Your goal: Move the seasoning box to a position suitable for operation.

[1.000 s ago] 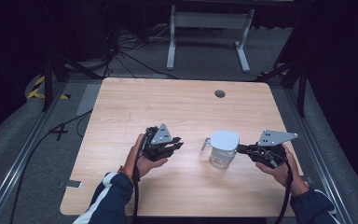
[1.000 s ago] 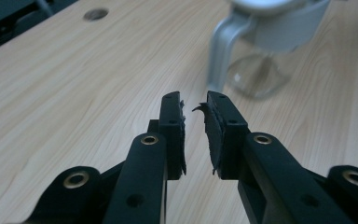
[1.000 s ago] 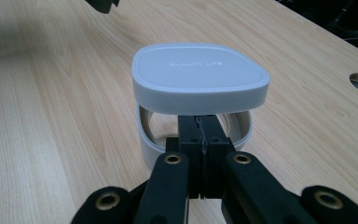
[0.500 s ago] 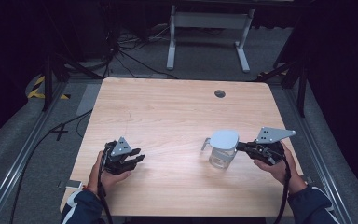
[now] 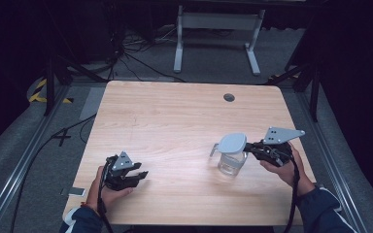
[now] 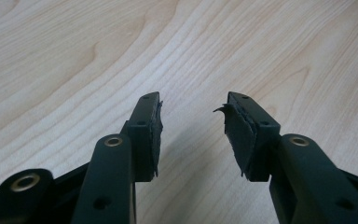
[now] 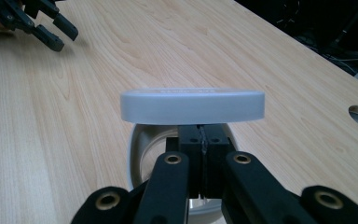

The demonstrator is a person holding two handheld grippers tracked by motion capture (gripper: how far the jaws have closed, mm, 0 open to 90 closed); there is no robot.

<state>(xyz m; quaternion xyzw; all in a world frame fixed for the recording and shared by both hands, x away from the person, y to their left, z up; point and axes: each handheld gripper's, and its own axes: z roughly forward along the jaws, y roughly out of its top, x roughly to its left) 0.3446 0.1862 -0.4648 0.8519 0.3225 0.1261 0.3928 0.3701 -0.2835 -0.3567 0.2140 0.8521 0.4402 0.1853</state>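
R claw (image 7: 204, 140) pinched on jug (image 5: 231, 162) under grey lid (image 7: 192, 106); L claw (image 6: 193, 122) half-open w/ nothing between, just opening.

My hands work at a bare wooden table (image 5: 175, 116) in what looks like a lab or recording studio, not a home. Black curtains close off the room on both sides and behind, leaving the tabletop as the one lit surface. Grey carpet (image 5: 24, 145) covers the floor, crossed by metal rails (image 5: 17, 177) along the table's flanks. Loose black cables (image 5: 126, 48) tangle on the floor beyond the far edge, beside the white legs of a stand (image 5: 216, 39). Yellow-and-black hazard tape (image 5: 41, 92) marks the floor at left. A round cable port (image 5: 229, 97) is cut into the tabletop.
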